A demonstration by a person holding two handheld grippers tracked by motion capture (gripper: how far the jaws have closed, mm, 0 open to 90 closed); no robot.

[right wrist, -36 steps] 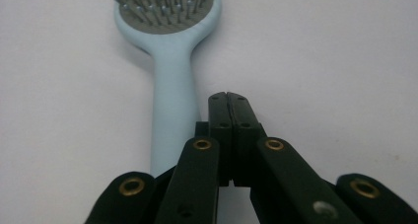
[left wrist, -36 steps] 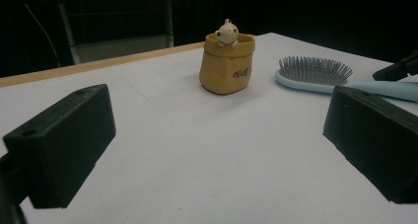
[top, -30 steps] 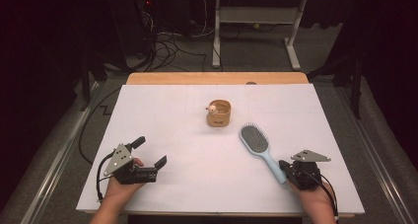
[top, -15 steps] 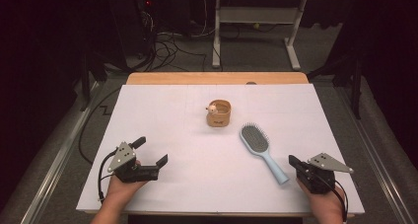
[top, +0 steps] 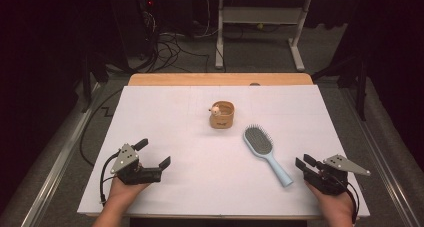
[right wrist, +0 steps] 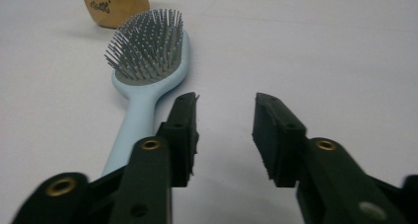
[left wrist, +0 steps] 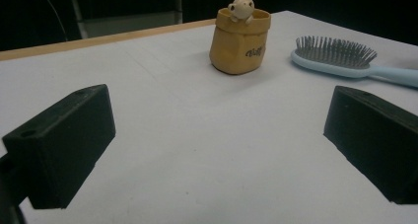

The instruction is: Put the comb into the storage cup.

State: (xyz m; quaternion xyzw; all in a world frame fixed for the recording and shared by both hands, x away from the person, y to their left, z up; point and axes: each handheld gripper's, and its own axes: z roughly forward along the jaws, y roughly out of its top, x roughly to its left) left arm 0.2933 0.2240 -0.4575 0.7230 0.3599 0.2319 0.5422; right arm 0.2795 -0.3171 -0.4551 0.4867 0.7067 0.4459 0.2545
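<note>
High view shows the white counter (top: 200,187) with a light blue hairbrush (top: 265,152) lying bristles up, right of centre, its handle running toward the near right corner. Just behind the brush head stands a small tan pouch (top: 222,115) with a little bear figure (top: 215,110) peeking over its rim. The right gripper (top: 303,163) sits near the counter's front right edge, just beside the end of the brush handle and apart from it. Its jaws have just been opening and now stand spread with nothing between them; in the right gripper view the hairbrush (right wrist: 145,71) lies to the left of the left-hand jaw, handle passing beside it, and bare counter shows in the gap. The left gripper (top: 152,154) rests at the front left, well apart from the brush, its jaws spread wide over bare counter. Left gripper view has the pouch (left wrist: 240,44) upright ahead and the brush head (left wrist: 335,56) to its right.
</note>
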